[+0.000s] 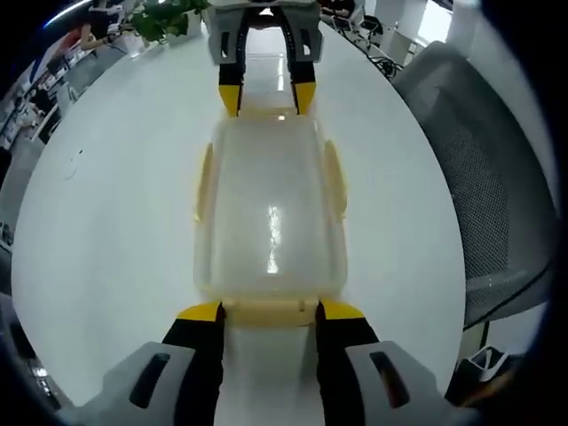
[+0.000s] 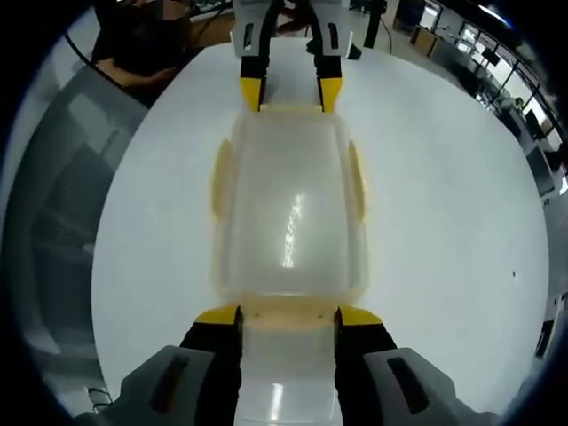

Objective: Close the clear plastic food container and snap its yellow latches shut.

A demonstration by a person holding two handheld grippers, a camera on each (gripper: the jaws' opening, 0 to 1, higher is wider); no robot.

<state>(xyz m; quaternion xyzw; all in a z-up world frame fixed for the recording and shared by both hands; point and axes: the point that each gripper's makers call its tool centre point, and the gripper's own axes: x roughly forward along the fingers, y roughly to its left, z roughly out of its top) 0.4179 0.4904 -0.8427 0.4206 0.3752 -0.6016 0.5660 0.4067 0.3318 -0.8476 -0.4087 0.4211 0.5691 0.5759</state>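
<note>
A clear plastic container (image 1: 269, 213) (image 2: 288, 209) with its lid on lies lengthwise on the white table (image 1: 115, 222) (image 2: 444, 222). Pale yellow latches (image 1: 335, 177) (image 2: 222, 182) run along both long sides; whether they are snapped I cannot tell. My left gripper (image 1: 271, 312) (image 2: 291, 93) stands open at one short end, its yellow tips flanking that end's latch (image 1: 271, 311). At the opposite short end my right gripper (image 2: 288, 315) (image 1: 266, 98) is open too, its tips on either side of the latch (image 2: 288, 312) there.
A grey mesh chair (image 1: 479, 177) (image 2: 62, 204) stands at the table's edge beside the container. A green plant (image 1: 164, 18) sits at the table's far side. A person in dark clothes (image 2: 146, 44) is beyond the table. Office desks fill the background.
</note>
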